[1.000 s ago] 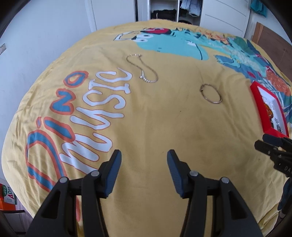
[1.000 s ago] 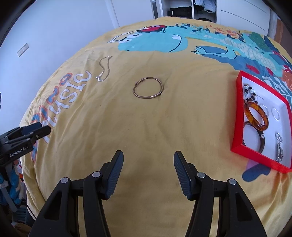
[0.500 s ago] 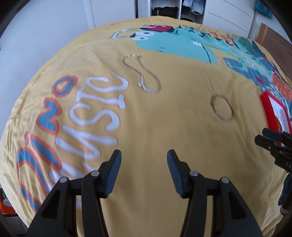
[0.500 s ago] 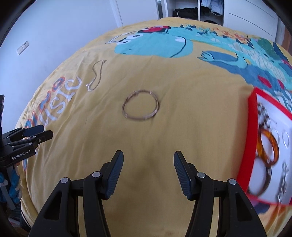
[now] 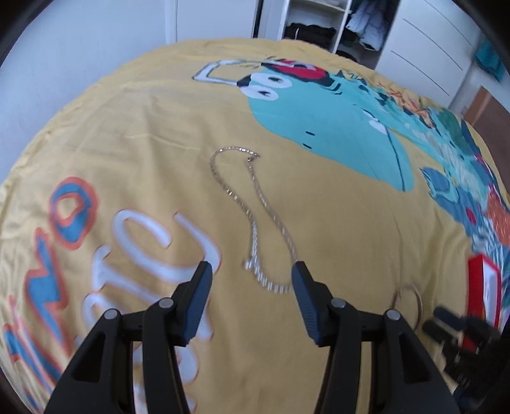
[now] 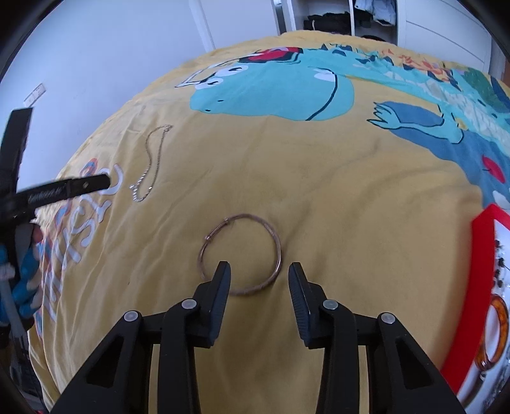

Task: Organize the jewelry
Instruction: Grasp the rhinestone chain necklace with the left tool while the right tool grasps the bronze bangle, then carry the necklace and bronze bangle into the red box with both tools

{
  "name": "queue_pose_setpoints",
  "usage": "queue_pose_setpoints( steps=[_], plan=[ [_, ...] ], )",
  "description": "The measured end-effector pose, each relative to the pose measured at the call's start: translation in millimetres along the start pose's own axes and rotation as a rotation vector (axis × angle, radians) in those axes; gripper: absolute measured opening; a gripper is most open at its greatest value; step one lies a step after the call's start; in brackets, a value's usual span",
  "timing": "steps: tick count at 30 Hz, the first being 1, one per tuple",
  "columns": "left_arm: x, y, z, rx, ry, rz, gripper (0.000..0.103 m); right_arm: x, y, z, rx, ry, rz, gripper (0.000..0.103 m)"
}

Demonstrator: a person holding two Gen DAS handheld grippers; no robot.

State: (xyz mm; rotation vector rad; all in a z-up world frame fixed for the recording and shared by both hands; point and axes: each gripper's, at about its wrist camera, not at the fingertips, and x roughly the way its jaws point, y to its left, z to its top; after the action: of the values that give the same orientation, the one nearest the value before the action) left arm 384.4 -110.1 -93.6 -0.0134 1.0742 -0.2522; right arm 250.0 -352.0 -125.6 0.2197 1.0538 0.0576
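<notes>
Yellow bedspread [image 6: 334,191] with a teal dinosaur print covers the bed, taken as landmark; jewelry lies loose on it. Left claw [image 5: 251,270] has its jaws apart, wide, nothing clamped, hovering over the silver chain necklace [image 5: 255,219], whose lower loop sits in the gap between the fingertips in the left wrist view, pads not touching it. The chain's upper end curls toward the dinosaur's head on the bedspread, the lower end lies beside the white lettering. Right claw [image 6: 258,269] has its jaws apart but narrower, having just been closing, and nothing is pinched yet; the near arc of the thin copper-coloured bangle [image 6: 240,253] lies flat on the bedspread just ahead of and between the fingertips, with the left fingertip in front of part of the ring. The bangle sits near the middle of the bedspread, well apart from the necklace, blurred in the left wrist view at the lower right. Red tray [image 6: 478,242] with a white lining rests at the right edge of the bedspread, with an amber bracelet [image 6: 492,334] and small dark pieces inside, partly cut off. Open wardrobe [image 5: 318,25] stands beyond the far end of the bed
</notes>
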Motion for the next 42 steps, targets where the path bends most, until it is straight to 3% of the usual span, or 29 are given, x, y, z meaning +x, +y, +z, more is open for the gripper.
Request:
queue_pose_setpoints(
  steps=[11,17,19,21,22,24,25,27,35,42],
  plan=[
    [78,-4,30,-0.027,0.089,0.034,0.051,37,-9,8,-0.021,0.034,-0.001,0.038],
    [84,-15,29,-0.002,0.034,0.099,0.054,47,-7,15,-0.030,0.050,0.006,0.038],
    [82,-18,25,0.007,0.014,0.112,0.052,47,-5,14,-0.043,0.053,-0.005,0.038],
    [79,-19,22,0.009,0.005,0.105,0.038,46,-2,12,-0.051,0.056,-0.016,0.033],
    [78,-21,21,0.016,0.005,0.099,0.032,45,-2,12,-0.050,0.057,-0.019,0.031],
    [75,-28,16,0.040,0.015,0.083,0.006,43,0,10,-0.051,0.060,-0.030,0.018],
    [73,-30,13,0.049,0.020,0.078,0.004,42,1,10,-0.055,0.059,-0.039,0.015],
    [67,-36,6,0.070,0.010,0.085,0.004,38,6,7,-0.061,0.049,-0.055,0.005],
    [23,-43,-9,0.054,-0.034,0.035,0.004,-8,16,-8,-0.054,-0.055,-0.094,0.004],
    [-53,-52,-21,0.088,-0.117,-0.014,0.004,-74,29,-14,-0.059,-0.146,-0.137,0.004]
  ],
)
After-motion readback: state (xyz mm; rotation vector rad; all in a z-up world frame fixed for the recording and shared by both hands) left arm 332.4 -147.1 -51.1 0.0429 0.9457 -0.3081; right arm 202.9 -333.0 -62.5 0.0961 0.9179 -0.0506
